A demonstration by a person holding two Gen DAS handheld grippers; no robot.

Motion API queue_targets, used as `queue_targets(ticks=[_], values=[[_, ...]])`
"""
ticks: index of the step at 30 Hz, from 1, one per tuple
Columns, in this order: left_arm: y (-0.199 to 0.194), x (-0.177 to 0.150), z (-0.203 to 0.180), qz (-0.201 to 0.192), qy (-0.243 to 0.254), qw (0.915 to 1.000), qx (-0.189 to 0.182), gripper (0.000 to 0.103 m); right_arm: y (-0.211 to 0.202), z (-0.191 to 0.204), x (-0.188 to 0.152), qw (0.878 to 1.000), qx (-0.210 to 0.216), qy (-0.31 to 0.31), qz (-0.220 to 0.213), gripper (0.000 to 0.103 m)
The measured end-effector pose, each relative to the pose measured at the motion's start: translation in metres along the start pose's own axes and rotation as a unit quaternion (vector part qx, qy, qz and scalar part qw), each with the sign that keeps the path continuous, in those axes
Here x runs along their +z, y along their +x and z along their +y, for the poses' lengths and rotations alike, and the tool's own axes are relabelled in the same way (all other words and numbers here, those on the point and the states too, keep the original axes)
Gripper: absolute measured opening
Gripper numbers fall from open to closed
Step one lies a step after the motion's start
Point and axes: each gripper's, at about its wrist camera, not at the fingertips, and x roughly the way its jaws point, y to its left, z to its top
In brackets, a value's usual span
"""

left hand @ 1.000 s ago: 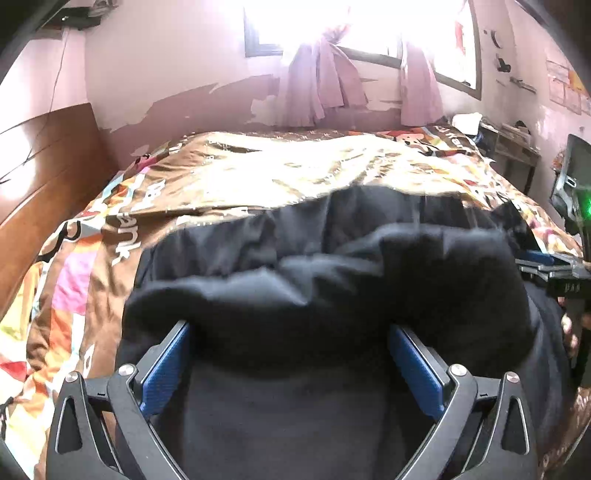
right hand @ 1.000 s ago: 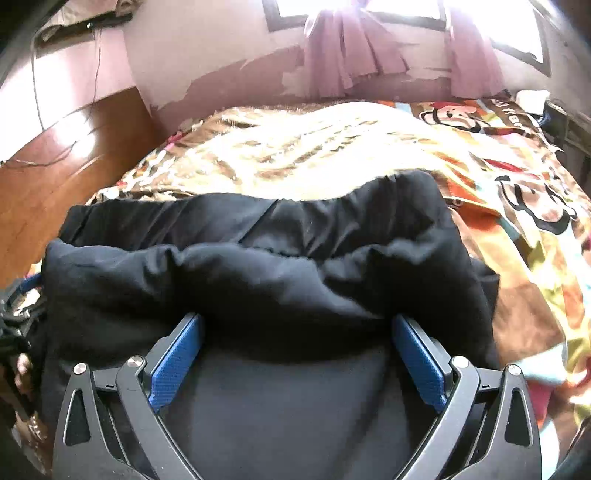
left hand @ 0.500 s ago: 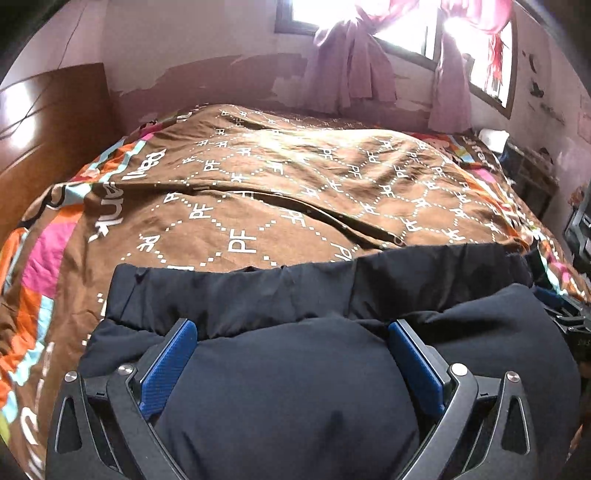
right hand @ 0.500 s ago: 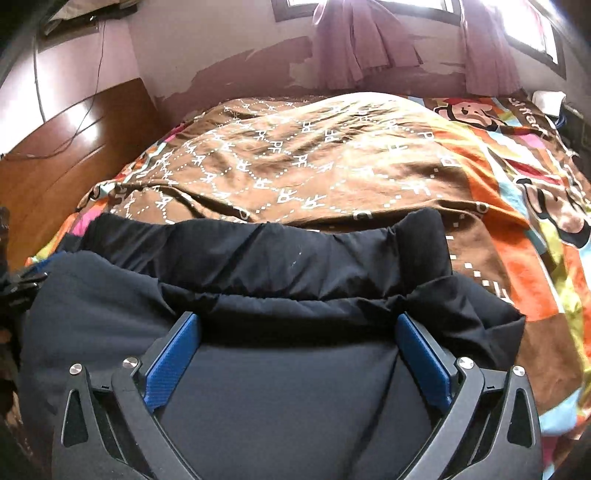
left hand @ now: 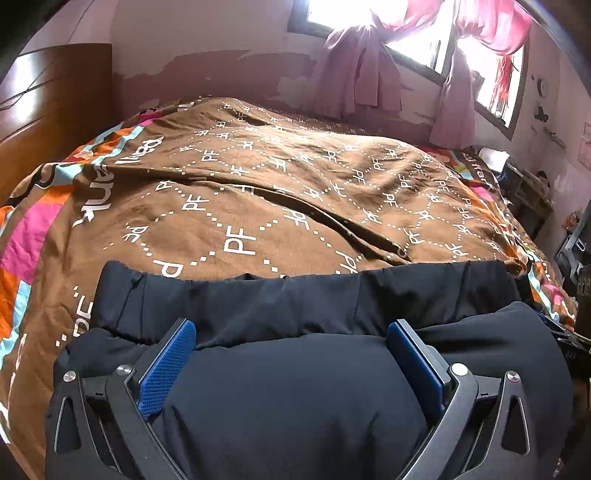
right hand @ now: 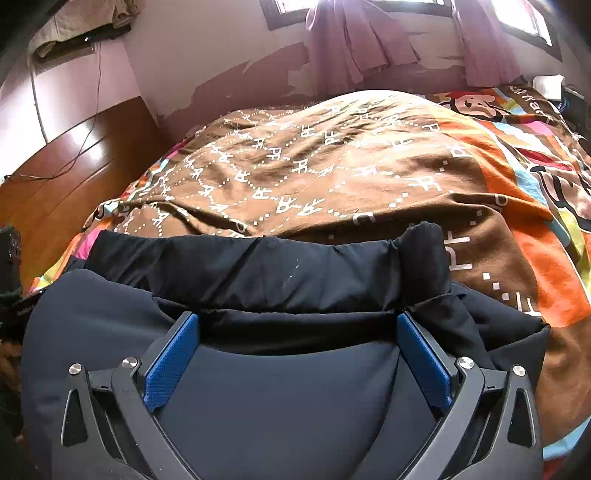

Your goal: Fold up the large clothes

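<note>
Where the near edge of the bed [left hand: 44, 258] meets both cameras, a large black garment [left hand: 295, 398] lies folded over on itself, a puffy upper layer bulging toward the lens and a flatter band of the same cloth [left hand: 295, 299] stretching across behind it on the brown patterned bedspread [left hand: 280, 192]. Seen from the left wrist, the left gripper [left hand: 291, 347] has its blue-padded fingers [left hand: 166, 363] spread wide, one on each side of the bulging fold; the black fabric fills the gap between them, and whether the pads press on it cannot be told. From the right wrist, the right gripper [right hand: 297, 339] stands equally wide, its blue pads [right hand: 423, 356] flanking the smooth dark upper layer [right hand: 280, 402], with a rumpled strip of the garment [right hand: 266, 266] lying just beyond the fingertips and a bunched corner [right hand: 424, 254] rising at its right end. The bedspread [right hand: 332, 166] shows white "PF" letters in dotted diamonds, with orange, pink and blue patches at its sides. A wooden headboard [left hand: 55, 96] stands at left, and pink curtains [left hand: 358, 81] hang knotted at a bright window [left hand: 417, 33] beyond the bed.
</note>
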Motion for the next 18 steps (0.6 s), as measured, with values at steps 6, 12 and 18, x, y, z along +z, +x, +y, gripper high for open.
queue_targets(ticks=[6,12,18], values=[[0.0005,-0.0023,0.0008,-0.008,-0.004,1.0,-0.003,0.103,-0.0033,0.0014,-0.0066,0.999,-0.004,0.001,-0.034,0.102],[0.0015,-0.0042,0.0007,-0.013,-0.005,0.9999,-0.002,0.103,-0.0018,-0.0015,-0.0068,0.999,0.0,0.004,-0.043,0.103],[0.0022,-0.0058,0.0015,-0.02,-0.006,0.9998,-0.003,0.103,-0.0007,-0.0032,-0.0087,0.999,0.003,0.005,-0.048,0.103]])
